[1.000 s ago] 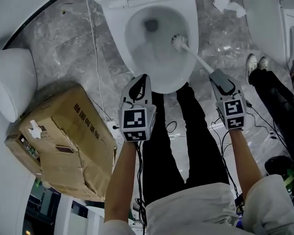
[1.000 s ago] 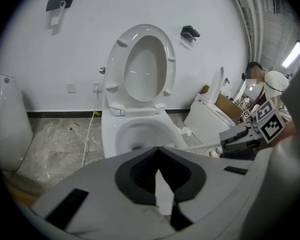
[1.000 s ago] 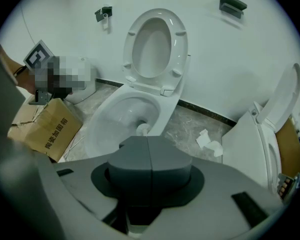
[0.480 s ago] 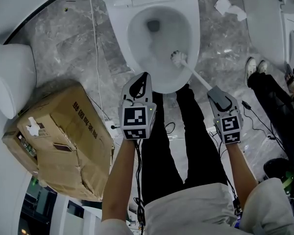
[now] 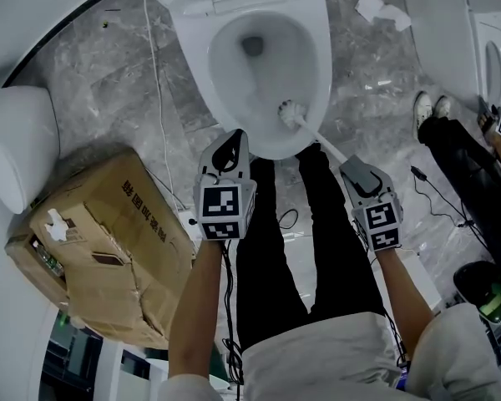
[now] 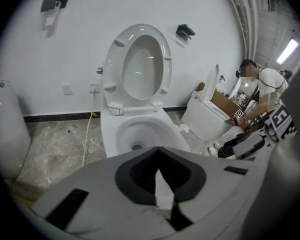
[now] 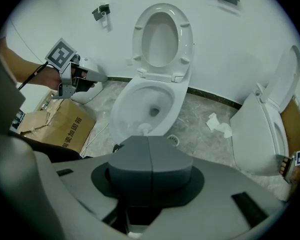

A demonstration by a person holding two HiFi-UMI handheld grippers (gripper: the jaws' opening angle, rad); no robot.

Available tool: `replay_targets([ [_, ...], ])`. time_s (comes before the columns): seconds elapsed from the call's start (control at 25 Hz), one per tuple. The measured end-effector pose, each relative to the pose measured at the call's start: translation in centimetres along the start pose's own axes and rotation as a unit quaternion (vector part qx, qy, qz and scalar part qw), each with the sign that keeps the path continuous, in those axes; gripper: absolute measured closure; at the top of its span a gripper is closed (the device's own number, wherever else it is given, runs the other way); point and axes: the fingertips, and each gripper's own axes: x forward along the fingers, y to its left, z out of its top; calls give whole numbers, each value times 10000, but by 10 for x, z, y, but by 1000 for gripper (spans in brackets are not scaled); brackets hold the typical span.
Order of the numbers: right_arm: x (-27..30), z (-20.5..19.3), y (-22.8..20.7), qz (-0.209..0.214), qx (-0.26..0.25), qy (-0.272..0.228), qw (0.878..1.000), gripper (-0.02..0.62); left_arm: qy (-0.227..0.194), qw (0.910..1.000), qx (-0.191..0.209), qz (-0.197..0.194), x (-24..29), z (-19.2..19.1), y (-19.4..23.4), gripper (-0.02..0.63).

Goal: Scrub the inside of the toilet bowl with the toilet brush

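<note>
Toilet brush [image 5: 290, 112] sits inside the toilet bowl [image 5: 227, 72], bristles on the wall at 5 o'clock, handle slanting out to the right claw [image 5: 351, 166], which pinches it. Left claw [image 5: 231, 140], pressed together and empty, hovers by the rim at 7 o'clock. Cardboard box [image 5: 108, 241] lies beyond on the floor, 8 o'clock.

Toilet bowl [image 5: 199, 61]: smooth white glazed ceramic is seen, glossy, with highlights on the rim.
Toilet brush [image 5: 290, 113]: a smooth white plastic handle and a rough white bristle head are shown.
Floor [image 5: 92, 82]: around the toilet bowl, polished grey marble-patterned stone or tile is laid, faintly reflective.
Cardboard box [image 5: 108, 241]: left of the toilet bowl, matt brown cardboard is seen, creased and torn.
Crumpled paper [image 5: 376, 5]: right of the toilet bowl, soft white matt tissue is seen.
Left gripper [image 5: 236, 136], right gripper [image 5: 346, 164]: matt grey plastic shells are shown.
Trousers [image 5: 275, 257]: matt black cloth is worn.
</note>
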Motion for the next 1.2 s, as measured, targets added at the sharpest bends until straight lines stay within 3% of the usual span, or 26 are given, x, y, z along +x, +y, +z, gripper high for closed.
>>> replay_targets([
  [0.6,-1,-13,37,299,5,139,9995,422,-80,9999,-40,59,-20,-3,8,586],
  [1.0,54,74,8,12,50,-677,9977,425,-49,10000,28,23,-22,-13,5,586],
  [1.2,102,99,16,407,-125,-549,9976,425,-17,10000,31,-33,-23,-21,2,586],
])
